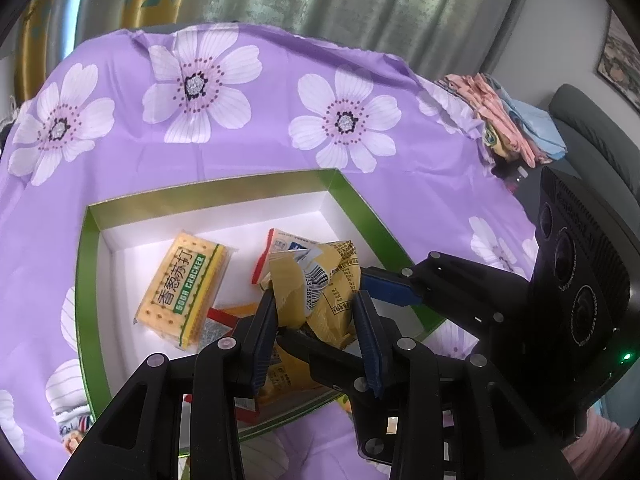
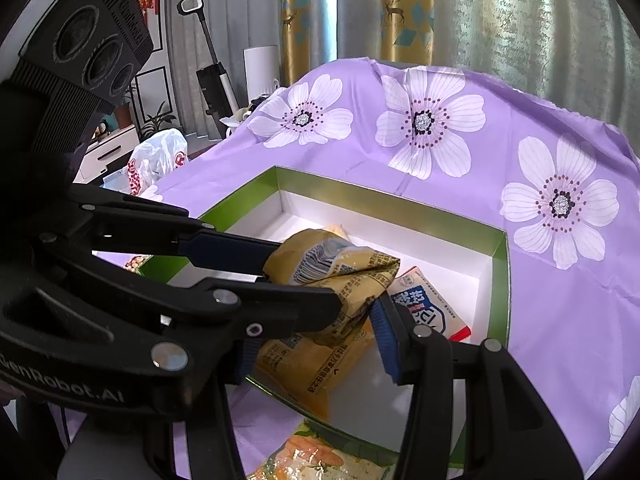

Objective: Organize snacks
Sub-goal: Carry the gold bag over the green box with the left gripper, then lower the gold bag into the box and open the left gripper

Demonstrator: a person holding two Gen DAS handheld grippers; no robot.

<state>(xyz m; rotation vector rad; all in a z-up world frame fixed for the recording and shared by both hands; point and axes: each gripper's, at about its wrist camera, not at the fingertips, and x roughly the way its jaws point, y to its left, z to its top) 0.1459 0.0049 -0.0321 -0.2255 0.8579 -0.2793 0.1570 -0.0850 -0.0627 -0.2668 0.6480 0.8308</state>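
A crumpled yellow snack packet (image 1: 316, 280) (image 2: 340, 272) hangs just above a green-rimmed box with a white inside (image 1: 208, 188) (image 2: 496, 280). My left gripper (image 1: 314, 304) is shut on the packet, one blue pad on each side. My right gripper (image 2: 316, 324) comes in from the right and is shut on the same packet, one finger above it and one under it. In the box lie a soda cracker pack (image 1: 184, 292), a red and white packet (image 1: 280, 246) (image 2: 432, 308) and another yellow packet (image 2: 312, 364).
The box sits on a purple cloth with white flowers (image 1: 240, 152). A snack bag (image 2: 320, 456) lies outside the box's near edge, and another (image 1: 72, 428) by its left corner. Folded cloths (image 1: 512, 120) are stacked at the far right. A white plastic bag (image 2: 160, 156) stands beyond the table's left.
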